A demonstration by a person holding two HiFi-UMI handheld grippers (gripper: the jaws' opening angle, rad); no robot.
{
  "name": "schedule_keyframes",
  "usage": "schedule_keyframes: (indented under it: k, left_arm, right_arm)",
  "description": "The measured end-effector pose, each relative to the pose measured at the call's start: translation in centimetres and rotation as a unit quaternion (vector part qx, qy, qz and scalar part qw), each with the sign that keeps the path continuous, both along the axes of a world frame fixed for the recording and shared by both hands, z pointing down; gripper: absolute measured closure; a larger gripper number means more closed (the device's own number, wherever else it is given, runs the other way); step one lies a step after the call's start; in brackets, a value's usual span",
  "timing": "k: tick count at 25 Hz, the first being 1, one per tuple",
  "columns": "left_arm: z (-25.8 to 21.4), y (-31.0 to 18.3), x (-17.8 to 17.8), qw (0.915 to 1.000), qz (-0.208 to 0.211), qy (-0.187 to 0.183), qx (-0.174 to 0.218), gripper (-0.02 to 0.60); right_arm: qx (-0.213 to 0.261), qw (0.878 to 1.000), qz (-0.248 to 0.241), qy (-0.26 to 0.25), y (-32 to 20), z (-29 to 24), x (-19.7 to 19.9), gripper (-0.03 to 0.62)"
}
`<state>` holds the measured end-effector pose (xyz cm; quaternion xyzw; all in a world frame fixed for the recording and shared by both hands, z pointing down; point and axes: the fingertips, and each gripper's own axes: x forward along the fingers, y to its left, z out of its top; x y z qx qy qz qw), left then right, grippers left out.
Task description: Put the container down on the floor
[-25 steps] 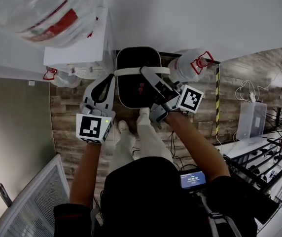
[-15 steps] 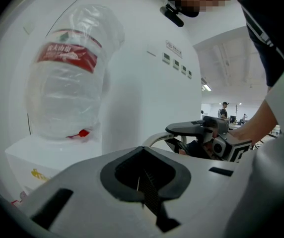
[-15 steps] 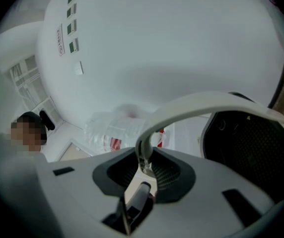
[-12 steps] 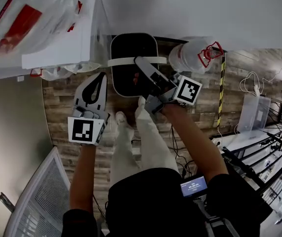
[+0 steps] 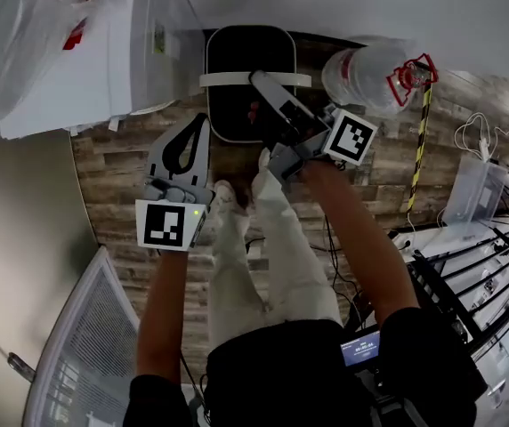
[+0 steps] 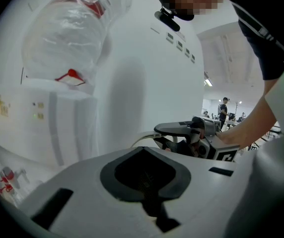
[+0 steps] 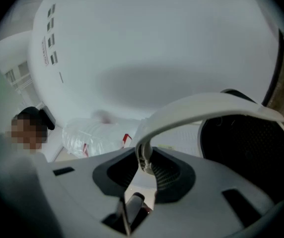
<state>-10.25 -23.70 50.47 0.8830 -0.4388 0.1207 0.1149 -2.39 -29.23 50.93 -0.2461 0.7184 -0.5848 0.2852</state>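
A black container point(image 5: 237, 56) with a white bail handle point(image 5: 228, 80) hangs over the wood floor beside the wall. My right gripper point(image 5: 262, 85) is shut on the middle of that handle point(image 7: 206, 110), which passes between the jaws; the dark container body point(image 7: 251, 143) shows to the right. Whether the base touches the floor I cannot tell. My left gripper point(image 5: 201, 121) is left of the container, jaws shut with nothing in them point(image 6: 143, 151). From the left gripper view the right gripper point(image 6: 196, 139) shows ahead.
A white water dispenser point(image 5: 76, 69) stands at the left of the container. A clear water jug with a red cap point(image 5: 370, 65) lies on the floor at its right. Yellow-black tape point(image 5: 417, 149) runs along the floor. The person's legs and shoes point(image 5: 228, 198) are just behind the container.
The container and the right gripper have shifted toward the wall in the head view. The left gripper stays beside them, and the dispenser has slid toward the picture's left edge.
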Motion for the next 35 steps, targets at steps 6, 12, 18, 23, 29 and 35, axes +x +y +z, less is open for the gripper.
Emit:
schedule_keyframes:
  k: [6, 12, 18, 23, 29, 35]
  left_arm:
    - [6.6, -1.2, 0.8, 0.9994, -0.002, -0.008, -0.034, 0.565]
    - [12.0, -1.8, 1.0, 0.9986, -0.01, -0.004, -0.051, 0.565]
    - [16.9, -1.7, 0.8, 0.9974, -0.025, -0.004, -0.067, 0.565]
    - [20.8, -2.0, 1.2, 0.9964, -0.027, -0.01, -0.079, 0.565]
    - [24.7, -2.9, 1.9, 0.9957, -0.032, -0.01, -0.086, 0.565]
    - [27.0, -3.7, 2.2, 0.996, -0.031, -0.01, -0.083, 0.565]
  right_arm:
    - [-0.026, 1.0, -0.001, 0.006, -2.0, 7.8, 0.5, 0.502]
    - [-0.036, 0.999, 0.004, 0.013, -3.8, 14.2, 0.8, 0.502]
    - [-0.051, 0.999, 0.005, 0.016, -4.7, 19.9, 0.7, 0.503]
    - [-0.064, 0.998, 0.001, 0.026, -5.7, 24.6, 1.2, 0.503]
    - [-0.072, 0.997, 0.006, 0.027, -6.6, 29.0, 1.8, 0.505]
    - [-0.074, 0.996, -0.002, 0.044, -7.0, 32.4, 1.6, 0.505]
